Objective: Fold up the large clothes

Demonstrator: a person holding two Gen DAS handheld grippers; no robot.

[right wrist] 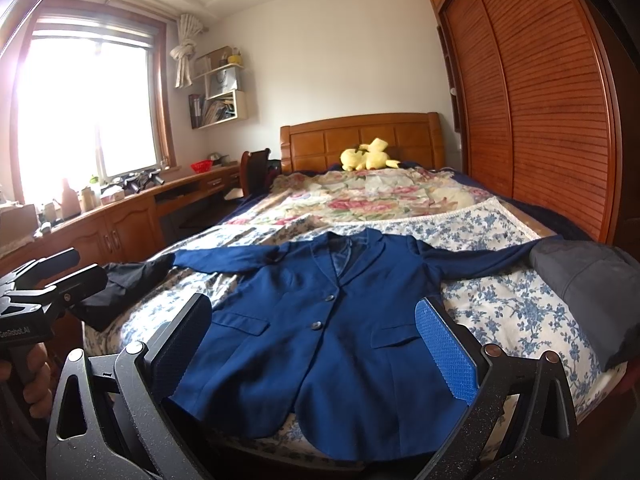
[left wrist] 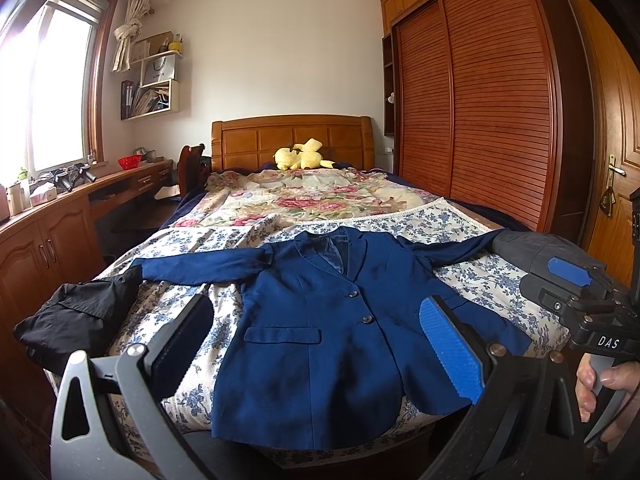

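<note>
Jacket: we see the blue jacket [left wrist: 320, 320] spread flat, front up and buttoned, on the bed [left wrist: 500, 292], its hem at the foot edge.
Long axis: collar toward the headboard [left wrist: 292, 140], sleeves stretched out to either side.
Left claw [left wrist: 320, 356]: spread wide, holding nothing, above the jacket's hem.
Right claw [right wrist: 320, 352]: likewise wide and empty (it hangs just beside the left one).
Nearer hand: we judge each claw nearer the sleeve on its own side.
Beside the jacket: a black garment [left wrist: 76, 316] at one cuff, a grey garment [right wrist: 592, 288] at the other.
</note>
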